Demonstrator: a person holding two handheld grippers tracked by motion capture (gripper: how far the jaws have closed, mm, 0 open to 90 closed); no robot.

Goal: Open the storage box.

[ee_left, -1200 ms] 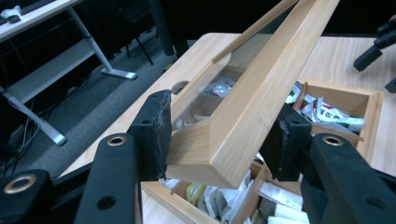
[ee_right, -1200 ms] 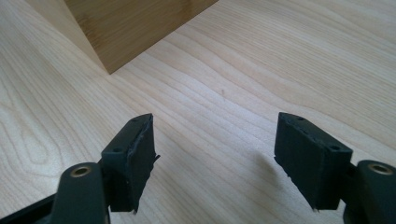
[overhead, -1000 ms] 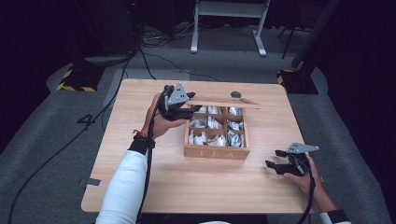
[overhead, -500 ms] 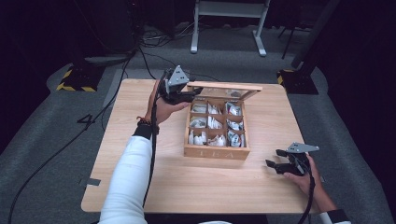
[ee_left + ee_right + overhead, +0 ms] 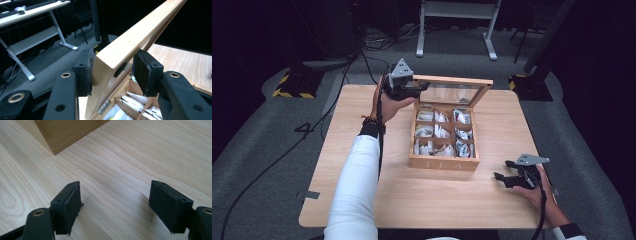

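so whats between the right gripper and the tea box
Bare table: in the high view nothing lies between the right gripper and the tea box.

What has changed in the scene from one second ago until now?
The left gripper holds the front edge of the tea box's lid and has swung it up and back, from nearly flat to standing almost upright. The right gripper has stayed low on the table at the near right, its jaws opening a little with nothing between them. The tea box itself has not moved.
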